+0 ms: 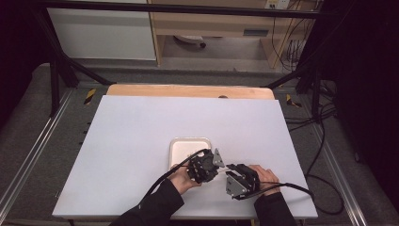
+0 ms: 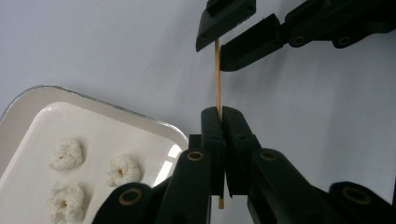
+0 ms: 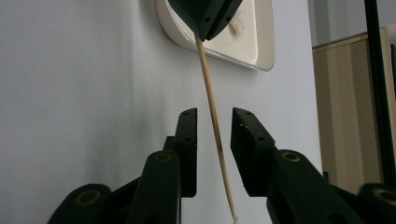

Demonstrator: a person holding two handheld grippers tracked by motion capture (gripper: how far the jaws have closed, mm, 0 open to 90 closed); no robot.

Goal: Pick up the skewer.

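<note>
A thin wooden skewer [image 2: 217, 79] runs between my two grippers above the white table [image 1: 141, 132]. My left gripper [image 2: 220, 112] is shut on one end of it, and a short stub pokes out behind the jaws. My right gripper [image 3: 214, 116] has its jaws on either side of the skewer [image 3: 211, 102], with a gap showing on both sides, so its pads are not pressing on it. In the high view the left gripper [image 1: 217, 170] and right gripper [image 1: 229, 167] meet tip to tip near the table's front edge, just right of a white tray [image 1: 181, 146].
The tray [image 2: 93, 100] holds several pale, puffy food pieces [image 2: 67, 154] and lies close to the left of my left gripper. A wooden strip edges the far side of the table. Black cables trail off to the right, and dark frame posts stand around the table.
</note>
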